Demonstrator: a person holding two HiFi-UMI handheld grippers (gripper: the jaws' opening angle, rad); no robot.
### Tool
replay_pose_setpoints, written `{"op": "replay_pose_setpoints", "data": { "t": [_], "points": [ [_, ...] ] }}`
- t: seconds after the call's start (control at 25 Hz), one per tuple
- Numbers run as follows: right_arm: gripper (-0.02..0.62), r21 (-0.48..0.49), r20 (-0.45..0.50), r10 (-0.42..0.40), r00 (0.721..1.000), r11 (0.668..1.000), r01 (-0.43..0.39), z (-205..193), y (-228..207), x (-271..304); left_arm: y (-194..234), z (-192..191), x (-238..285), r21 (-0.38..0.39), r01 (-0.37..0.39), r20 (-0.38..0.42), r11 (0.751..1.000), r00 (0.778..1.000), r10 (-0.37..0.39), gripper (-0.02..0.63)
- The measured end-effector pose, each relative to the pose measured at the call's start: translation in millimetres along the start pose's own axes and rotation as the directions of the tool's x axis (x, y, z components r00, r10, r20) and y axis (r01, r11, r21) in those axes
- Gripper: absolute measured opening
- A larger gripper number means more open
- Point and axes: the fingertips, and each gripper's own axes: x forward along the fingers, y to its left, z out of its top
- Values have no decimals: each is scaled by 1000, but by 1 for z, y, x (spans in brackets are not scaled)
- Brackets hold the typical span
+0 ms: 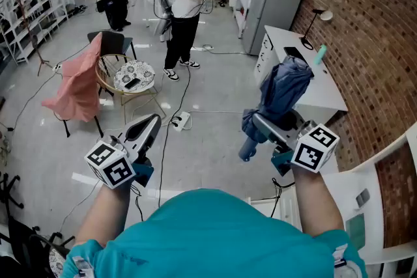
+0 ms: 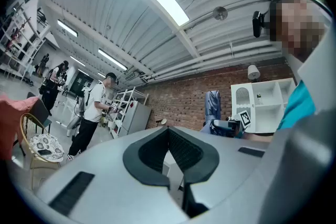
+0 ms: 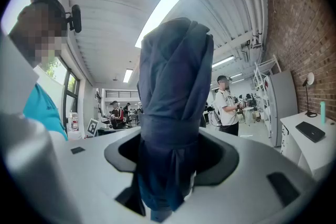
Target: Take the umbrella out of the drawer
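A folded dark blue umbrella [image 1: 281, 96] stands upright in the air in front of me, with my right gripper [image 1: 262, 122] shut on its lower part. In the right gripper view the umbrella [image 3: 173, 107] fills the space between the jaws and rises above them. My left gripper [image 1: 148, 129] hangs apart at the left with its jaws together and nothing in them; in its own view the left gripper's tips [image 2: 168, 128] meet. From there the umbrella [image 2: 212, 106] shows far off at the right. No drawer can be made out.
A white desk [image 1: 326, 91] with a lamp, a keyboard and a bottle stands along the brick wall [image 1: 371, 23]. White shelving [image 1: 365, 198] is at my right. A rattan chair [image 1: 133, 78], a pink cloth [image 1: 78, 84], floor cables [image 1: 179, 120] and a standing person [image 1: 182, 3] lie ahead.
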Motion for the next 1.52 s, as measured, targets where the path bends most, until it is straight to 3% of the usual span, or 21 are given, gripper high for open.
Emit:
{"op": "replay_pose_setpoints", "data": {
  "t": [0.72,1.52],
  "points": [
    [259,-148,-22,-34,999,988,30,0,4,3,-1,4,2,16,-4,3,1000,1000,4,12],
    [261,-141,-33,-31,999,990,26,2,6,0,-5,1,1,-16,-3,2,1000,1000,3,12]
  ]
}}
